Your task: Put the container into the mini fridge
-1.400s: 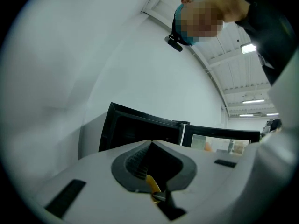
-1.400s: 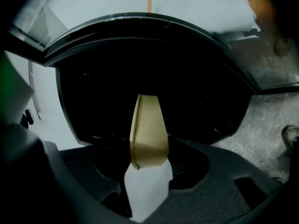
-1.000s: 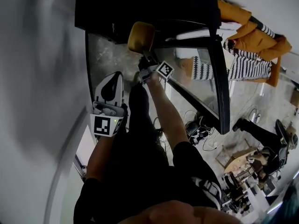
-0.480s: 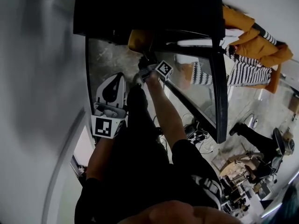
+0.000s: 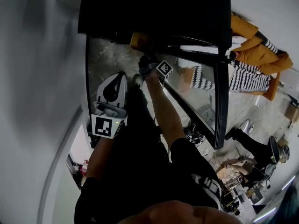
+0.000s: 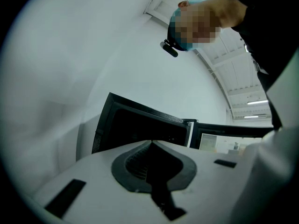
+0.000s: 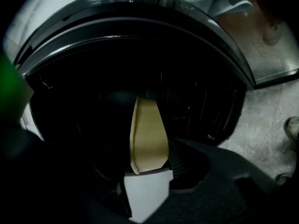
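Note:
The black mini fridge (image 5: 154,8) stands at the top of the head view with its glass door (image 5: 205,87) swung open to the right. A yellow-tan container (image 5: 138,41) sits at the fridge opening, partly under the top edge. My right gripper (image 5: 144,57) is shut on it, its marker cube just behind. In the right gripper view the container (image 7: 148,129) stands on edge between the jaws of my right gripper (image 7: 148,160), in front of the dark fridge interior (image 7: 196,78). My white left gripper (image 5: 111,92) hangs lower left, away from the fridge, jaws together and empty (image 6: 152,143).
A white wall (image 5: 37,78) runs along the left. An orange and striped garment (image 5: 252,55) lies right of the door. Cables (image 5: 196,134) and clutter cover the concrete floor at lower right, and a shoe (image 7: 292,125) shows beside the fridge.
The right gripper has carried the container forward, so more of it is hidden under the fridge's top edge. The left gripper has stayed where it was.

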`<control>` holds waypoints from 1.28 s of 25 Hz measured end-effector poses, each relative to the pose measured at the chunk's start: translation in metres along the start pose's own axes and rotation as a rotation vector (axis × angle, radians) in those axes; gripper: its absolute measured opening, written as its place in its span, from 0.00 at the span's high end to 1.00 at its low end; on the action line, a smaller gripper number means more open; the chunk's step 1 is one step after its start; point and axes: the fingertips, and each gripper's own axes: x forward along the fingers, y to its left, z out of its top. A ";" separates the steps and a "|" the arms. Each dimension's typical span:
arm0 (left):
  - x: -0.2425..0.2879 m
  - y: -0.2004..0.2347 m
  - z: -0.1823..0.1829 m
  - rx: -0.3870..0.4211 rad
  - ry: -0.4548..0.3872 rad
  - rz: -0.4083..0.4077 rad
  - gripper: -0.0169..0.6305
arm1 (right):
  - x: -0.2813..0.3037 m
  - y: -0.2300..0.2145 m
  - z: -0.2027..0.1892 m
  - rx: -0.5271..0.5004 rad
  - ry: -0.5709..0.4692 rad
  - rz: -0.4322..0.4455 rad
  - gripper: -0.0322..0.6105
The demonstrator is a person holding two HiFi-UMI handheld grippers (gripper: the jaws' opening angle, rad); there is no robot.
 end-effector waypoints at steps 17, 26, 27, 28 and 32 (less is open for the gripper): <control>0.008 0.011 0.002 0.000 -0.008 0.013 0.97 | 0.026 -0.011 0.011 -0.010 -0.114 -0.097 0.63; 0.009 0.020 0.004 -0.004 -0.015 0.036 0.97 | 0.040 -0.009 0.017 0.006 -0.149 -0.109 0.63; 0.010 0.021 0.004 -0.006 -0.015 0.038 0.97 | 0.041 -0.009 0.019 0.008 -0.154 -0.112 0.63; 0.010 0.021 0.004 -0.007 -0.016 0.040 0.97 | 0.042 -0.009 0.021 0.008 -0.160 -0.114 0.63; 0.013 0.021 0.004 -0.008 -0.014 0.042 0.97 | 0.047 -0.006 0.026 0.008 -0.181 -0.117 0.63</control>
